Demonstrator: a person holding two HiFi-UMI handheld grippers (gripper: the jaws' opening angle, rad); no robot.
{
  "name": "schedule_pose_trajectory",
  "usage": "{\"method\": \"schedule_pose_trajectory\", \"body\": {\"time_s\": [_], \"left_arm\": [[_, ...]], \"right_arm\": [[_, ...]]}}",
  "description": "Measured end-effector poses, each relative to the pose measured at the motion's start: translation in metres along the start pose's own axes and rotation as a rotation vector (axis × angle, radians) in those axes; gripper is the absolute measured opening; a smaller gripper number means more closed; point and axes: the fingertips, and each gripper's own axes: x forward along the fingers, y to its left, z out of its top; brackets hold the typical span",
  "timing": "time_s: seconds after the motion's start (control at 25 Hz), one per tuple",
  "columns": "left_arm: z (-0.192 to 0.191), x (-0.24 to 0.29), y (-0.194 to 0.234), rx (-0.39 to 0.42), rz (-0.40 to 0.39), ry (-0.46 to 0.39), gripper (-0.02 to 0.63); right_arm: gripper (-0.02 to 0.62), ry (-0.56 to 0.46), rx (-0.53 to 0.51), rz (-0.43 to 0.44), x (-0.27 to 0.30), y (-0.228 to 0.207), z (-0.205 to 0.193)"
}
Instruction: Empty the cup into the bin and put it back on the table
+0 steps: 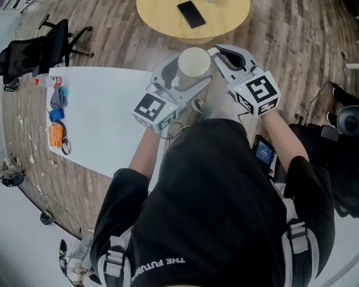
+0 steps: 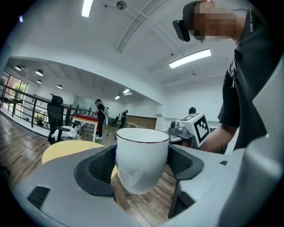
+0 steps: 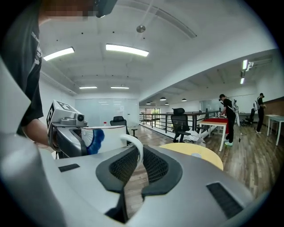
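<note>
A white cup [image 1: 193, 63] is held upright in the air in front of the person, over the wooden floor. My left gripper [image 1: 180, 78] is shut on the cup's body [image 2: 142, 159], with a dark pad on each side of it. My right gripper [image 1: 220, 56] is shut on the cup's handle [image 3: 136, 150], which stands thin and white between its pads. In the right gripper view the cup [image 3: 103, 135] shows a blue fan pattern, and the left gripper [image 3: 66, 128] lies behind it. The inside of the cup looks plain white in the head view.
A white table [image 1: 106, 120] lies to the left, with a small bottle [image 1: 46, 82], blue things [image 1: 58, 103] and an orange thing [image 1: 55, 135] along its left edge. Ahead stands a round yellow table [image 1: 224, 19] bearing a phone [image 1: 191, 13]. A black chair [image 1: 47, 45] stands far left.
</note>
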Motion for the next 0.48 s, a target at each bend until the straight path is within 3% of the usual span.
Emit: {"method": "schedule_pose_trajectory", "body": {"time_s": [0.2, 0.48], "left_arm": [[-0.040, 0.033, -0.004, -0.096, -0.066, 0.113, 0.362], [-0.129, 0.053, 0.003, -0.453, -0.112, 0.296, 0.362]], "right_arm": [[0.048, 0.100, 0.095, -0.035, -0.011, -0.024, -0.049], [0.048, 0.381, 0.297, 0.003, -0.005, -0.028, -0.150]]}}
